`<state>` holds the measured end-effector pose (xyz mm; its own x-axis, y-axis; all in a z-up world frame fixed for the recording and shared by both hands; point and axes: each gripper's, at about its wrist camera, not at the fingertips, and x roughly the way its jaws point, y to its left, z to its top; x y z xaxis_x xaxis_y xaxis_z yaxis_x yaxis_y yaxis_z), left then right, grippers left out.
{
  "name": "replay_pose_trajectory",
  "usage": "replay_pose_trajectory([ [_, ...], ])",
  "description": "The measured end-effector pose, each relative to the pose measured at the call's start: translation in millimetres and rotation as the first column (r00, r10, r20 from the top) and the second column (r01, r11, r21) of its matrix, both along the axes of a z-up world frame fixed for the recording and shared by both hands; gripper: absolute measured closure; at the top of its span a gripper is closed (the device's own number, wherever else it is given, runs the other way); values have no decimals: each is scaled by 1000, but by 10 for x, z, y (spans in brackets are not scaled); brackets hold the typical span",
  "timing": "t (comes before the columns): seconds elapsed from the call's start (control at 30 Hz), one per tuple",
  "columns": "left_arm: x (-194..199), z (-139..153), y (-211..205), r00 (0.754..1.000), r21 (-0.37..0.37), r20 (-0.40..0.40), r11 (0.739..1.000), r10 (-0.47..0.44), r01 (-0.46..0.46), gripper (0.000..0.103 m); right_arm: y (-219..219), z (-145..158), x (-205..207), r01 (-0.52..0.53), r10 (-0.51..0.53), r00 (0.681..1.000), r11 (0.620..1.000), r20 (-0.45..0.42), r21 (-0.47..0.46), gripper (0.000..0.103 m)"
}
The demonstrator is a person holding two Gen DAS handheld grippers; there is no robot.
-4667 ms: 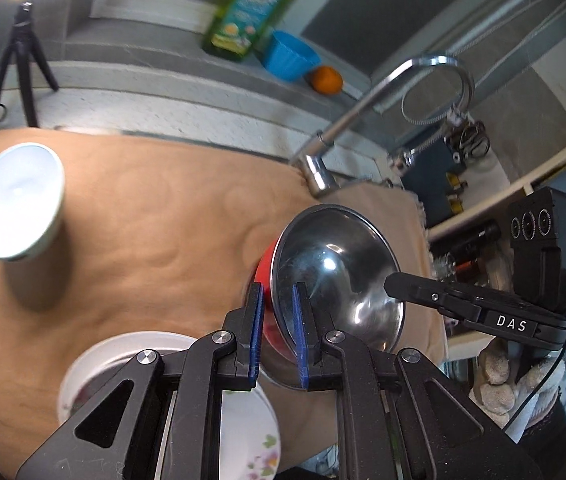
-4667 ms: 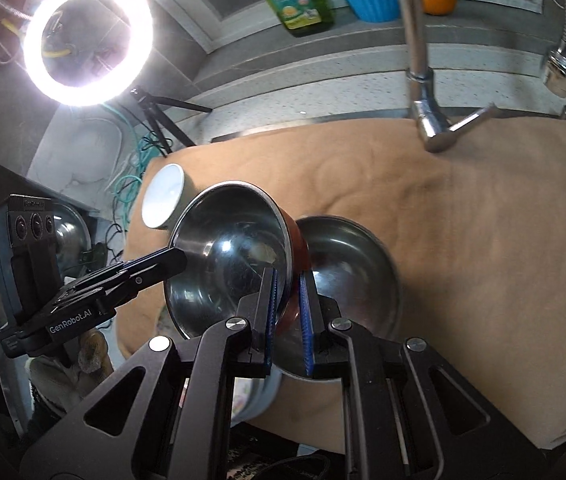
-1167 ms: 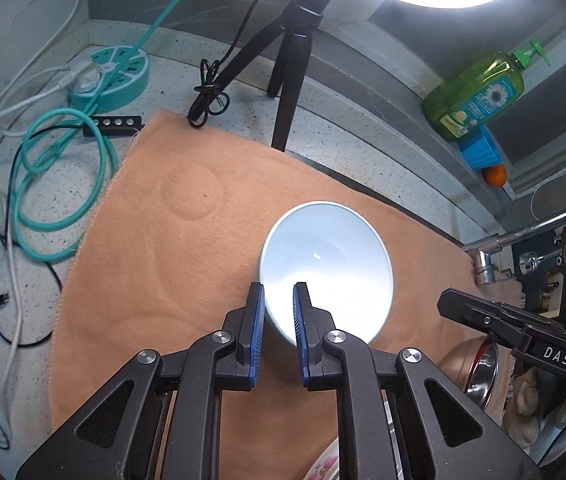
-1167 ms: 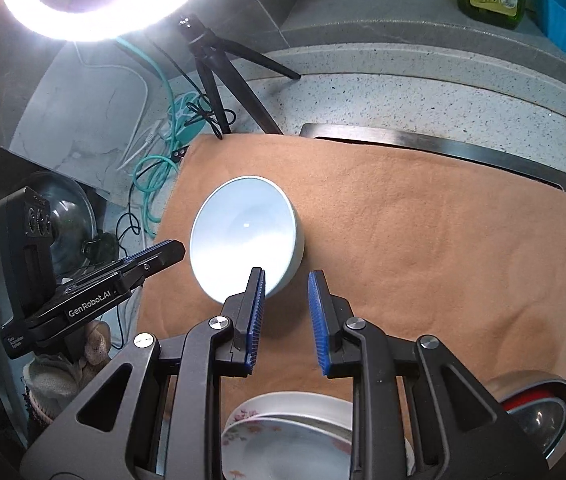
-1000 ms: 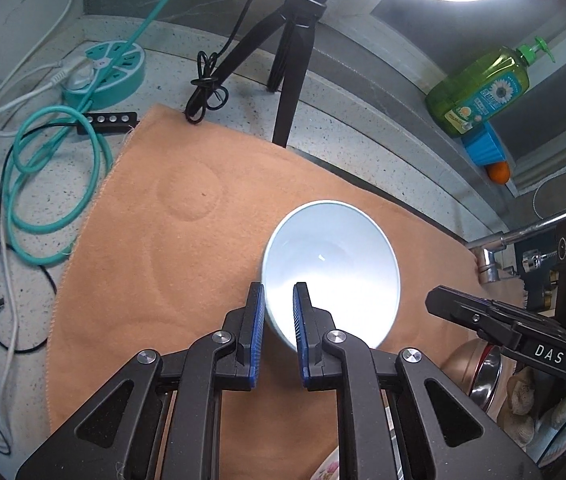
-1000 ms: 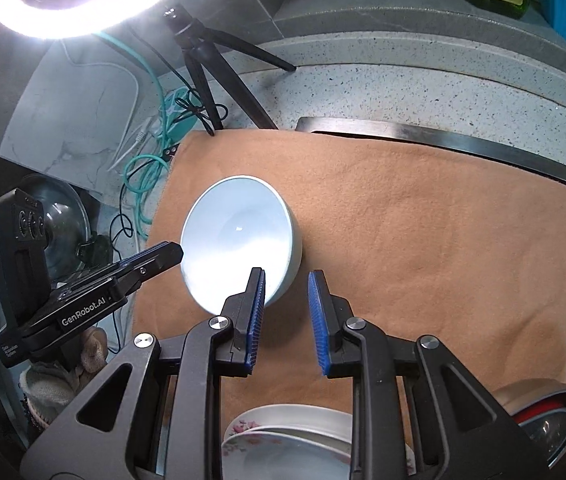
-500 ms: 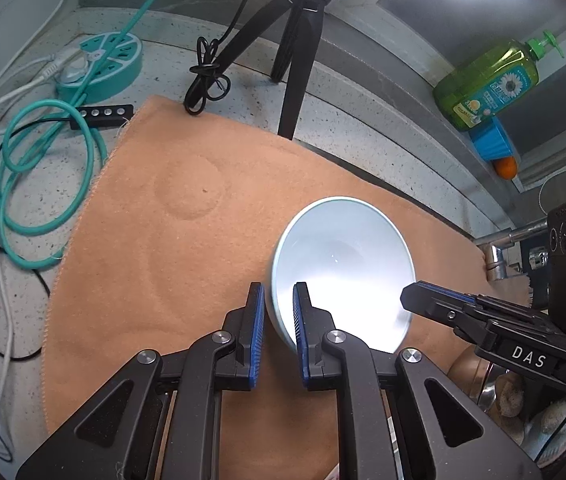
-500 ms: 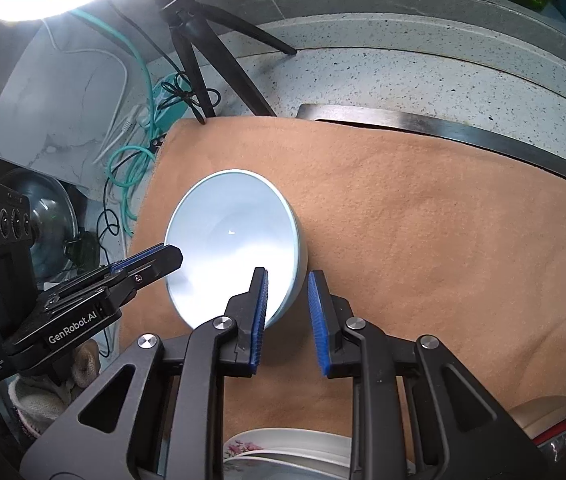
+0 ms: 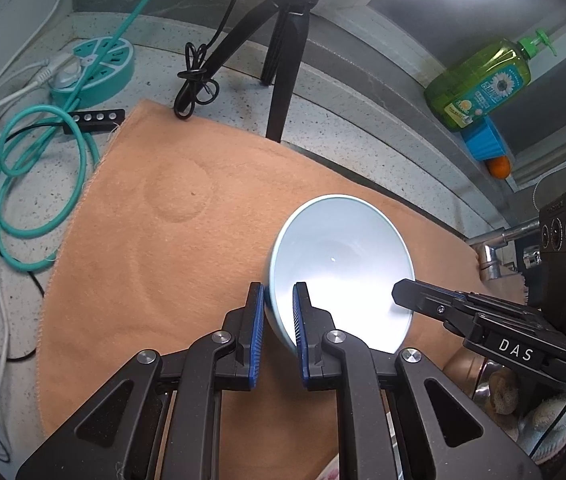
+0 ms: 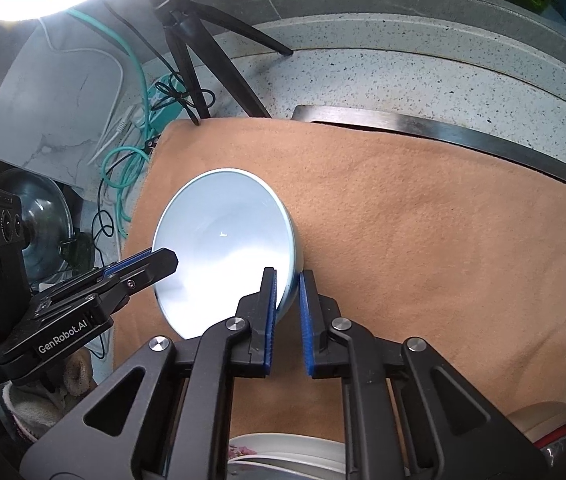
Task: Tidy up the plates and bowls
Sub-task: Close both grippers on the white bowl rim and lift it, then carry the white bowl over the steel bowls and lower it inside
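Observation:
A pale blue bowl (image 9: 343, 264) (image 10: 223, 236) stands on the tan cloth (image 9: 155, 264). My left gripper (image 9: 279, 300) is shut on the bowl's left rim, one pad inside and one outside. From the opposite side, my right gripper (image 10: 288, 288) has its jaws closing on the right rim, and both blue pads touch the wall. Each gripper also shows in the other's view: the right gripper (image 9: 403, 292) over the bowl's right edge, the left gripper (image 10: 163, 258) at its left edge.
A stack of flowered plates (image 10: 283, 456) and a steel bowl with a red outside (image 10: 555, 428) lie close to me. A tripod (image 9: 283, 60), teal cables (image 9: 35, 184), a soap bottle (image 9: 479, 88) and a faucet (image 9: 495, 248) ring the cloth.
The right gripper's jaws have narrowed onto the bowl's right rim. The left gripper keeps its hold on the left rim. Both views have crept slightly closer to the bowl.

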<state>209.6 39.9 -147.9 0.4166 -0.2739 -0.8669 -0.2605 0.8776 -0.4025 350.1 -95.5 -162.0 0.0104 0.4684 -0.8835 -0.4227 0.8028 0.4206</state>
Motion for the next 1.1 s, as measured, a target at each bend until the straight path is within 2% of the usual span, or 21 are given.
replay_pose_trajectory([
  [0.27, -116, 308, -210, 997, -5, 63, 999, -42, 42, 90, -321, 299, -111, 2, -2, 1000, 999, 18, 41, 92],
  [0.57, -210, 604, -675, 984, -13, 131, 992, -120, 123, 90, -908, 648, -260, 39, -42, 998, 997, 53, 72, 92],
  [0.83, -263, 743, -1186, 966, -40, 165, 977, -199, 208, 90, -1558, 814, -424, 77, -81, 994, 995, 73, 68, 92],
  [1.1, -321, 712, -1719, 948, -64, 154, 955, -277, 289, 90, -2212, 840, -592, 123, -126, 989, 991, 82, 43, 92],
])
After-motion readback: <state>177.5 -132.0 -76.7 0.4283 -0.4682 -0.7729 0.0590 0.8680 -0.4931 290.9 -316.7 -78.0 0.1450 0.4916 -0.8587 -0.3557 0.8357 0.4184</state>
